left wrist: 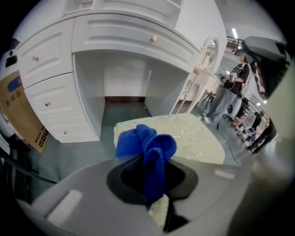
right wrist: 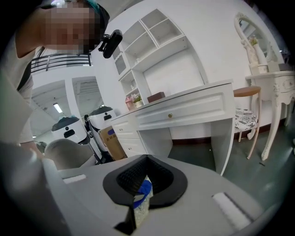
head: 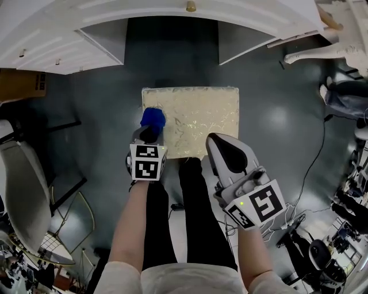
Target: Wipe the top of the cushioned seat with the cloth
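The cushioned seat (head: pixel 198 118) is a cream square stool top with a gold pattern, standing on the grey floor in front of me. My left gripper (head: pixel 151 131) is shut on a bunched blue cloth (head: pixel 153 117), which hangs over the seat's left edge. In the left gripper view the cloth (left wrist: pixel 146 147) sticks up out of the jaws, with the seat (left wrist: pixel 196 136) just beyond. My right gripper (head: pixel 215 139) hovers at the seat's near edge, shut with nothing in it. The right gripper view points its closed jaws (right wrist: pixel 143 177) toward the desk.
A white vanity desk (head: pixel 172 14) with a dark kneehole stands just past the seat. A cardboard box (head: pixel 23 83) and a grey chair (head: pixel 23 189) are at the left. White carved furniture legs (head: pixel 325 51) and a cable (head: pixel 315 163) lie right. My black-trousered legs (head: pixel 192 224) are below.
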Demonstrator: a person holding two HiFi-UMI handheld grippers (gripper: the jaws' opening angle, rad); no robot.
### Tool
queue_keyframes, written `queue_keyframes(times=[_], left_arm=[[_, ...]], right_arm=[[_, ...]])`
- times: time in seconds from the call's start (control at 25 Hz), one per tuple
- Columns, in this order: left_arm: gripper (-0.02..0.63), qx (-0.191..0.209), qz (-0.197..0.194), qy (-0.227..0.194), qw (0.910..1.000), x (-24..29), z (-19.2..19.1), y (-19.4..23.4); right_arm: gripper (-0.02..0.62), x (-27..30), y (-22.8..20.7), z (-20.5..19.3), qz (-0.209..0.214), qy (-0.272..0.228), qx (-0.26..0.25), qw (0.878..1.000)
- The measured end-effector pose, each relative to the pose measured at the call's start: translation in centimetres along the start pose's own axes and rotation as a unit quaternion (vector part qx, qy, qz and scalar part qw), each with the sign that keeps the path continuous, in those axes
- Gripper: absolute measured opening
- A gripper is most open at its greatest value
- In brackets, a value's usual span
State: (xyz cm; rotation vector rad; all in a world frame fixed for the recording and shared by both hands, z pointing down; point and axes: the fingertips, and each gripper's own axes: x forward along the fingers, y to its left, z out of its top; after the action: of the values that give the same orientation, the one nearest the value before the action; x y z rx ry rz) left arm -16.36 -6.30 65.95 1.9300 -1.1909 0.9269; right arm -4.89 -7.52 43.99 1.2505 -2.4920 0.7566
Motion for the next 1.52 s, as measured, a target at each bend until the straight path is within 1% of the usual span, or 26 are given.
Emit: queue_keyframes(times=[0.12, 0.24, 0.32, 0.4, 0.52, 0.64, 0.8, 1.0, 1.12, 1.36, 1.52], left_arm=[[0.048, 0.011, -0.011, 0.002, 0.9999, -0.2, -0.1, -0.2], [0.048, 0.032, -0.023, 0.008, 0.9992, -0.5, -0.5, -0.4], [0.049, 0.043, -0.028, 0.008, 0.9986, -0.7, -1.0, -0.6], [0.048, 0.046, -0.027, 0.004, 0.9986, -0.8, -1.3, -1.0], [0.049, 0.037, -0.022, 0.005, 0.9990, -1.0, -1.5, -1.5], [0.048, 0.011, -0.014, 0.005, 0.9998, -0.9, -1.7, -1.7], [0.049, -0.017, 0.022, -0.004, 0.9996, -0.8, -1.8, -2.3], [0.048, -0.047, 0.056, -0.005, 0.9973, -0.6, -2.0, -3.1], [0.048, -0.051, 0.070, -0.002, 0.9963, -0.2, -2.0, -4.0], [0.048, -0.059, 0.084, -0.001, 0.9947, 1.0, -1.6, -6.9], [0.048, -0.072, 0.089, -0.003, 0.9934, 1.8, -1.2, -8.9]], right_arm=[[0.000, -1.5, 0.5, -0.3, -0.033, -0.012, 0.006, 0.999], [0.000, -3.1, 1.2, -0.7, -0.067, -0.027, 0.021, 0.997], [0.000, -4.1, 1.8, -1.1, -0.081, -0.034, 0.031, 0.996], [0.000, -5.0, 2.1, -1.5, -0.086, -0.033, 0.027, 0.995], [0.000, -6.0, 2.2, -1.9, -0.080, -0.029, 0.021, 0.996], [0.000, -6.9, 1.8, -1.9, -0.060, -0.028, 0.014, 0.998], [0.000, -8.4, -0.4, -1.5, -0.032, -0.024, -0.002, 0.999], [0.000, -11.0, -3.7, -1.7, -0.019, -0.019, -0.007, 1.000], [0.000, -12.1, -5.5, -2.0, -0.016, -0.014, -0.009, 1.000], [0.000, -14.1, -8.5, -2.3, -0.014, -0.010, -0.007, 1.000], [0.000, -15.6, -10.5, -2.4, -0.015, -0.011, -0.004, 1.000]])
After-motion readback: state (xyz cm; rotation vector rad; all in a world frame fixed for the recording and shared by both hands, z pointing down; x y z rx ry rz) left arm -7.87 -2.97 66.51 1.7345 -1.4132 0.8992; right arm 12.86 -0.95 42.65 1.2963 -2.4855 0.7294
